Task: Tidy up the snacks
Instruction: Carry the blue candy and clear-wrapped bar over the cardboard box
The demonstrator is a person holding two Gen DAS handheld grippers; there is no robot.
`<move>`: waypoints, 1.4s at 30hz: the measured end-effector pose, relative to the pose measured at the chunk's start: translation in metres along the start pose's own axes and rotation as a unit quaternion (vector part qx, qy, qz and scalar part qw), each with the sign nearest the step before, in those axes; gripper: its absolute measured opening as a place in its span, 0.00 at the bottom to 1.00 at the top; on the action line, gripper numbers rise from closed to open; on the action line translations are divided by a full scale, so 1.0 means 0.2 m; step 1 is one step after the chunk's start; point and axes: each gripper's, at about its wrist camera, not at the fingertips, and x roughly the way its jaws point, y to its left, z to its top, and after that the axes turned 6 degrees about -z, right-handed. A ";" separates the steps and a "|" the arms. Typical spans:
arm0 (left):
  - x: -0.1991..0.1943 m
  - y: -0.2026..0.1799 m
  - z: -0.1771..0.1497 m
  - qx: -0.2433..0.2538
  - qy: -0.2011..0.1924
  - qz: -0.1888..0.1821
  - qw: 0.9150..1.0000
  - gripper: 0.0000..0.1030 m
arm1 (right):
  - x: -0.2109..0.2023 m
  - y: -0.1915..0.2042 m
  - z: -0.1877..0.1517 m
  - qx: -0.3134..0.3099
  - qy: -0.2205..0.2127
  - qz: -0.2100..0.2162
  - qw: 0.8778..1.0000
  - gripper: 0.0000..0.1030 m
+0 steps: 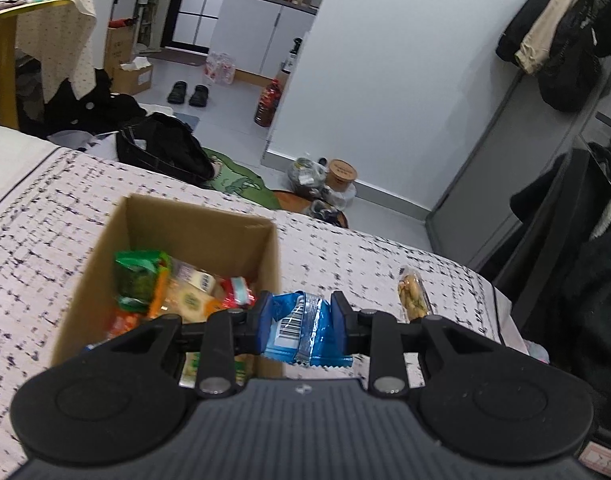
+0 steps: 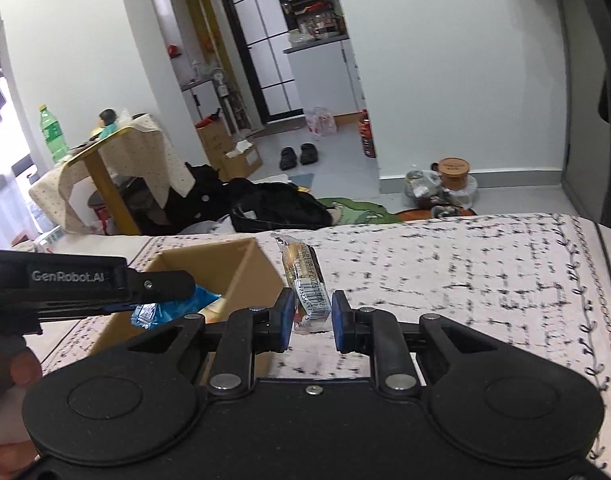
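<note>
Two packets are mid-transfer: left hand-held gripper (image 1: 301, 322) clamps a blue packet (image 1: 305, 330); right hand-held gripper (image 2: 312, 322) pinches a clear packet (image 2: 307, 280). Next, position over box (image 1: 105, 248), then release.

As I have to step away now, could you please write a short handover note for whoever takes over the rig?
Left gripper: shut on the crinkled blue foil snack packet, by the near edge of the open brown cardboard box.
Right gripper: shut on one end of the long clear plastic biscuit packet, over the patterned white bedspread, right of the box.
Done: several assorted snacks already lie in the box.
Left: both held packets probably go into the box.
</note>
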 end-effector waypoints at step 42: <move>-0.22 0.45 0.16 -0.040 -0.018 0.104 0.994 0.52 | 0.19 0.47 0.04 -0.041 0.022 0.122 0.991 0.24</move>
